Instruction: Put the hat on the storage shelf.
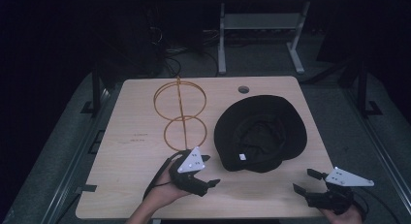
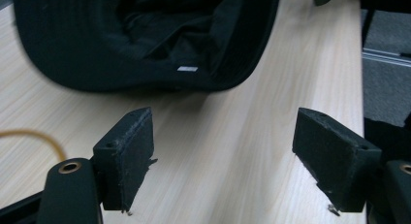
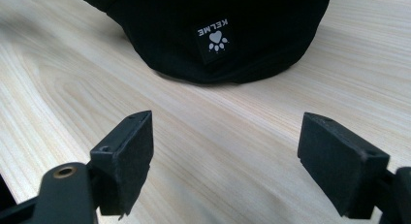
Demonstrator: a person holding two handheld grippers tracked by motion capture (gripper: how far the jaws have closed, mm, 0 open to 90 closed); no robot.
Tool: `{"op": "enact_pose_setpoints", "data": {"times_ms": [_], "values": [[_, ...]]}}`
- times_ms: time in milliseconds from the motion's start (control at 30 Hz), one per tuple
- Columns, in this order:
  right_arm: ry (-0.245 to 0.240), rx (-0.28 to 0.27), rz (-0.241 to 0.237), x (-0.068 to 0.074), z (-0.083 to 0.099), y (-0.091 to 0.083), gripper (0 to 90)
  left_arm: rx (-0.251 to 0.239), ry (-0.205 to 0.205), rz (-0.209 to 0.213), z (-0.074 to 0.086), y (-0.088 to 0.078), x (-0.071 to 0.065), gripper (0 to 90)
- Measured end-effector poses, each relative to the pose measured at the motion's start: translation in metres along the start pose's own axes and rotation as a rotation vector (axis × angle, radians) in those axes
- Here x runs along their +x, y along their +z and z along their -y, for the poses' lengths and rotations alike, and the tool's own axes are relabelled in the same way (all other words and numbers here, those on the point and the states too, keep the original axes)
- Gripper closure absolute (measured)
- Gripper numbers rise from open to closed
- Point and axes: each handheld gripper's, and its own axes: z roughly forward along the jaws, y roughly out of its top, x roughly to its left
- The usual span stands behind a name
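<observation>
Nearest us in the high view, at the bottom edge, we see the left gripper [image 1: 209,170] held in a hand [image 1: 162,192] near the front of the tabletop [image 1: 126,151]. Its jaws stand apart with nothing between them, pointing right toward the hat [image 1: 260,132]. The right gripper [image 1: 304,180] sits at the front right corner, its jaws likewise apart and empty, pointing left toward the hat. The hat is black and lies brim up on the right half of the tabletop, its hollow crown facing us, with a small white tag on the inside. It is near both grippers but touches neither. Left of the hat stands an orange wire stand [image 1: 180,115], made of two rings on a vertical rod; its lower ring is just beyond the left gripper.

In the left gripper view we look along two black jaws set wide apart over bare wood. The hat [image 2: 145,35] lies beyond them, its brim curving across the upper part of the picture and the white tag showing near the rim. A bit of orange wire [image 2: 34,135] curves in at the left edge.

In the right gripper view the jaws are again wide apart, holding nothing. The hat [image 3: 223,35] rests on the tabletop [image 3: 232,136] ahead of them, and a small label [image 3: 214,37] with a paw print faces us.
</observation>
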Motion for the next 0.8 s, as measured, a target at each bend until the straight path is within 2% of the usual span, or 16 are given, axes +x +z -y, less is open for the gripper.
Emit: {"op": "enact_pose_setpoints", "data": {"times_ms": [267,433,633,800], "values": [[-0.007,0.009,-0.009,0.002,0.000,0.001,20.1,0.012,0.033,0.026,-0.015,0.013,-0.004,22.5],[-0.013,0.012,-0.013,0.003,0.000,0.002,20.1,0.036,0.076,0.040,-0.025,0.023,-0.008,24.2],[-0.010,0.007,-0.015,0.004,-0.001,0.002,20.1,0.049,0.089,0.055,-0.032,0.033,-0.008,26.1],[-0.012,0.010,-0.018,0.005,-0.001,0.003,20.1,0.077,0.110,0.072,-0.039,0.043,-0.008,33.2]]}}
